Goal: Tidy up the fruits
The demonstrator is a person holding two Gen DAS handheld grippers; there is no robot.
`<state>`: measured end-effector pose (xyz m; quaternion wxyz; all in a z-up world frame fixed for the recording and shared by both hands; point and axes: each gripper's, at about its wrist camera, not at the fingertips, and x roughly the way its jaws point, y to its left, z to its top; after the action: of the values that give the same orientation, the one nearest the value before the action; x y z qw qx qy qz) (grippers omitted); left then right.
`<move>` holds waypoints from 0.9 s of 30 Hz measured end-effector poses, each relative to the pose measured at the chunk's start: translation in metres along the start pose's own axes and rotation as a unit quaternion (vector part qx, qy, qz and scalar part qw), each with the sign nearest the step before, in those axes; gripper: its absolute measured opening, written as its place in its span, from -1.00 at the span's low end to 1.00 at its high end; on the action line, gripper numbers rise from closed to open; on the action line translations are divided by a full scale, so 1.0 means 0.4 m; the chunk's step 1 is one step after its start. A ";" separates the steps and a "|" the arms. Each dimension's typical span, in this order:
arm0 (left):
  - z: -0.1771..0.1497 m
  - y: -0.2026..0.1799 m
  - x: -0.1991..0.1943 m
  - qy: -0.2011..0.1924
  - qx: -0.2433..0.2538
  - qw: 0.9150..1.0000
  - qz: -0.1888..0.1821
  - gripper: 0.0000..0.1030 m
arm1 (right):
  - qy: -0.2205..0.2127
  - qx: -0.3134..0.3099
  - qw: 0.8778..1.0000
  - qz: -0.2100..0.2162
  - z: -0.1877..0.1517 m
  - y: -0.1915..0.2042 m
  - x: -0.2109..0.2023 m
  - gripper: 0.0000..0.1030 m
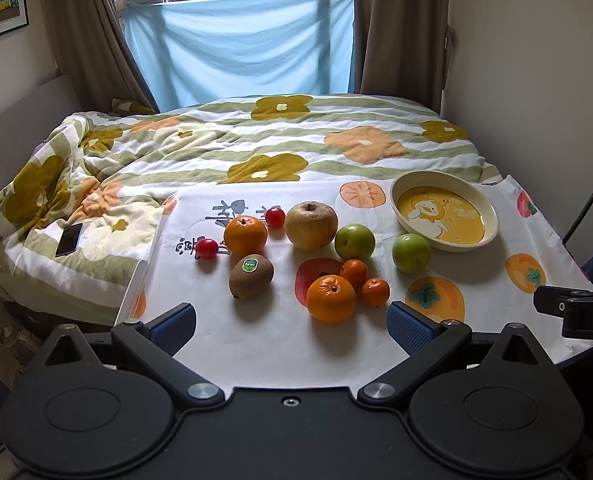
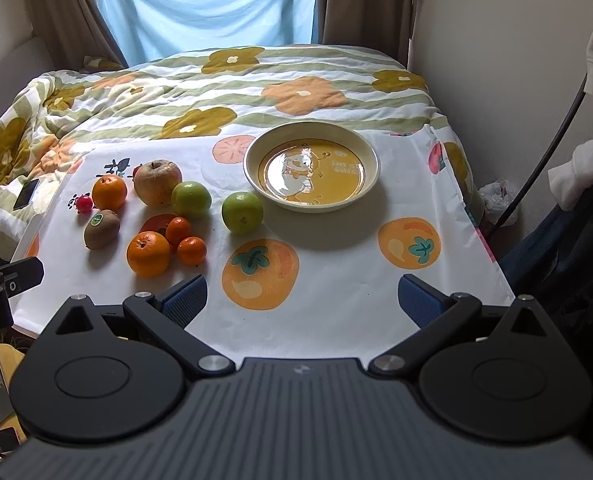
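Left gripper (image 1: 291, 326): nearest item, jaws spread wide, nothing btwn blue pads, hovering over near edge of white fruit-print cloth (image 1: 256, 344). Right gripper (image 2: 302, 300): likewise spread, nothing held, over an orange persimmon print. Fruit cluster on cloth, left-centre: large orange (image 1: 330, 298) nearest, w/ two small mandarins (image 1: 375, 291) (image 1: 354, 273) touching or just beside it; kiwi (image 1: 251, 276) w/ green sticker to the left. Next row: second orange (image 1: 245, 235), red cherry tomato (image 1: 206, 248) left of it, two green apples (image 1: 354, 241) (image 1: 411, 252) to the right. Behind: brownish-yellow apple (image 1: 311, 225) and second cherry tomato (image 1: 275, 216). Far right: cream bowl (image 1: 492, 216) w/ yellow duck design, no fruit in it, green apple just beside rim. Beyond cloth: floral quilt (image 1: 224, 140), phone (image 1: 69, 239) lying on it at left; blue sheet (image 1: 240, 48) over window, brown curtains.
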<state>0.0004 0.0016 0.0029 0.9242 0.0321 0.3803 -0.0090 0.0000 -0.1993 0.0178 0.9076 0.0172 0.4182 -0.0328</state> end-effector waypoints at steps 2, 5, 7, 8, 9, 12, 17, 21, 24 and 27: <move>0.000 0.000 0.001 0.000 0.000 1.000 0.001 1.00 | 0.000 0.000 1.000 -0.001 -0.001 0.000 0.001 1.00; 0.002 -0.003 0.002 0.001 0.000 1.000 0.000 1.00 | 0.001 0.001 1.000 0.000 -0.001 0.001 0.002 1.00; 0.002 -0.004 0.005 0.002 0.000 1.000 0.000 1.00 | 0.000 0.001 1.000 0.000 -0.001 0.001 0.002 1.00; 0.002 -0.004 0.004 0.001 0.000 1.000 0.000 1.00 | 0.000 0.001 1.000 0.001 0.000 0.001 -0.001 1.00; 0.001 -0.004 0.005 0.001 0.000 1.000 0.000 1.00 | 0.000 0.000 1.000 0.001 0.000 0.002 -0.001 1.00; 0.002 -0.004 0.005 0.001 0.000 1.000 0.000 1.00 | 0.000 0.000 1.000 0.001 0.000 0.001 0.000 1.00; 0.002 -0.004 0.004 0.002 0.001 1.000 0.001 1.00 | 0.000 -0.001 1.000 0.001 0.001 0.006 -0.003 1.00; 0.002 -0.004 0.005 0.001 0.001 1.000 0.001 1.00 | 0.001 -0.001 1.000 0.001 0.001 0.007 -0.002 1.00; 0.003 -0.004 0.005 0.002 0.000 1.000 0.001 1.00 | 0.001 -0.002 1.000 0.001 0.001 0.006 -0.001 1.00; 0.003 -0.005 0.005 0.001 0.001 1.000 0.000 1.00 | 0.001 -0.003 1.000 0.002 0.000 0.010 -0.003 1.00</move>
<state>0.0025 -0.0003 0.0022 0.9238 0.0329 0.3813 -0.0089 -0.0005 -0.1952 0.0189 0.9074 0.0149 0.4188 -0.0299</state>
